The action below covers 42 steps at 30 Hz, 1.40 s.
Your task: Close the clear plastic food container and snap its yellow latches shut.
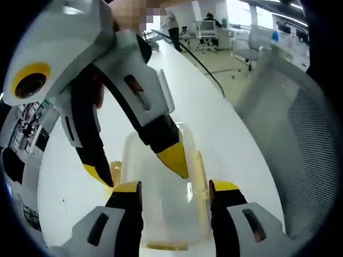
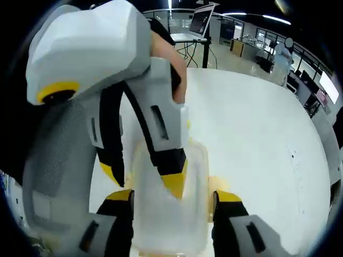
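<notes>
The clear plastic container [image 1: 161, 214] lies on the white table [image 1: 230, 134] with its lid on, and a yellow latch [image 1: 115, 167] shows at its side. My left gripper [image 1: 176, 188] is open, its jaws spread about as wide as the container. My right gripper [image 1: 136, 165] reaches in from the far side, open, with one fingertip [image 1: 174, 158] over the lid and the other outside the box. In the right gripper view the container [image 2: 171, 219] sits between the open jaws of my right gripper [image 2: 174, 197]. There my left gripper [image 2: 143, 179] has one fingertip [image 2: 174, 184] on the lid.
A grey mesh chair back [image 1: 300, 134] stands close by the table's edge. Office chairs and desks [image 1: 206, 32] fill the far room. A laptop [image 2: 201, 21] stands beyond the table [image 2: 257, 123], whose bare top stretches to the right.
</notes>
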{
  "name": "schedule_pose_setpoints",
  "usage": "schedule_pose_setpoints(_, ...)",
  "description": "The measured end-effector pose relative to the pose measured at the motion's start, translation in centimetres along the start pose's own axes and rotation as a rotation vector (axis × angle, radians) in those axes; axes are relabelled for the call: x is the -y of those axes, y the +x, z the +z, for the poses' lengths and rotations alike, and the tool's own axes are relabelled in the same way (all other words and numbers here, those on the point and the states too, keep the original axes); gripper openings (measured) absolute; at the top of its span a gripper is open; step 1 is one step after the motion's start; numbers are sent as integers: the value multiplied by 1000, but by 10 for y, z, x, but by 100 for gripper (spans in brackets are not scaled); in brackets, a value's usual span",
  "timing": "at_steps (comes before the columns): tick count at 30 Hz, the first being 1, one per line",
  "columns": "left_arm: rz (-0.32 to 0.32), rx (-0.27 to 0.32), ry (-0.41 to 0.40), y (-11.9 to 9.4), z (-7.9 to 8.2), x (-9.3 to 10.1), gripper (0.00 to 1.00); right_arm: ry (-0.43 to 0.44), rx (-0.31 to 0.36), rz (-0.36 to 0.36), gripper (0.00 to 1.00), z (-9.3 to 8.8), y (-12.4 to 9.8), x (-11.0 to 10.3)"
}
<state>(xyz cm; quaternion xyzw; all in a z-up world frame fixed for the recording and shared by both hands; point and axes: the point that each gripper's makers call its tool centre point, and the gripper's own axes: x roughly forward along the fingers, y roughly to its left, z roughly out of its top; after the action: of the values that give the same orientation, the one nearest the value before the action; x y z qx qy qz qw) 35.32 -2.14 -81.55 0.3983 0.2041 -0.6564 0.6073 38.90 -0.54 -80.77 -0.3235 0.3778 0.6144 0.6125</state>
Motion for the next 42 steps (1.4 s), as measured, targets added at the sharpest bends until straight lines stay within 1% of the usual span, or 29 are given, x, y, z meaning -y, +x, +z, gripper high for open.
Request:
schedule_pose_setpoints(3,23,2,6,2,1,1,48,-4,-26,12,58,-5,0,4)
schedule_pose_setpoints(5,44,-3,31,3,0,1,48,2,-32,26,58,-7,0,6)
schedule_pose_setpoints(7,52,-8,33,3,0,1,49,0,-37,33,57,-8,1,6)
schedule_pose_setpoints(9,67,-8,34,3,-1,1,49,-2,-53,45,55,-12,3,7)
schedule_pose_setpoints(10,80,-6,35,4,-1,1,49,-2,-74,67,54,-16,5,5)
schedule_pose_setpoints(11,87,-8,49,5,-2,1,48,21,-56,77,54,-13,6,4)
schedule_pose_setpoints(12,96,-4,62,6,-1,0,48,18,-59,84,54,-14,6,6)
schedule_pose_setpoints(13,112,-3,49,6,-1,0,48,23,-58,94,54,-14,7,6)
schedule_pose_setpoints(16,150,3,58,7,-2,0,47,47,-62,128,54,-15,8,6)
schedule_pose_setpoints(20,180,-1,51,7,-3,-1,42,53,-101,171,54,-16,11,5)
schedule_pose_setpoints(21,208,-28,98,9,-5,-5,42,63,-116,170,54,-15,12,6)
schedule_pose_setpoints(22,210,-27,64,10,-6,-2,41,52,-127,177,54,-15,12,6)
schedule_pose_setpoints(24,229,-23,75,10,-6,-3,40,50,-141,189,53,-15,13,4)
schedule_pose_setpoints(26,237,-28,77,11,-5,-4,40,50,-163,201,52,-16,14,4)
schedule_pose_setpoints(28,236,-37,65,10,-5,-5,39,44,-213,209,52,-17,14,4)
schedule_pose_setpoints(31,240,-43,58,10,-5,-5,39,48,-214,239,51,-17,15,6)
schedule_pose_setpoints(32,240,-39,59,9,-5,-5,39,52,-220,251,50,-17,15,7)
schedule_pose_setpoints(33,241,-40,50,10,-6,-5,39,68,-229,241,50,-18,17,9)
schedule_pose_setpoints(34,242,-41,55,10,-5,-5,39,51,-237,261,50,-19,17,9)
schedule_pose_setpoints(35,245,-44,54,11,-6,-5,39,57,-256,267,50,-19,17,8)
schedule_pose_setpoints(38,243,-38,51,9,-6,-5,39,56,-262,277,50,-19,18,8)
schedule_pose_setpoints(42,243,-28,53,9,-5,-4,40,59,-225,288,51,-20,17,7)
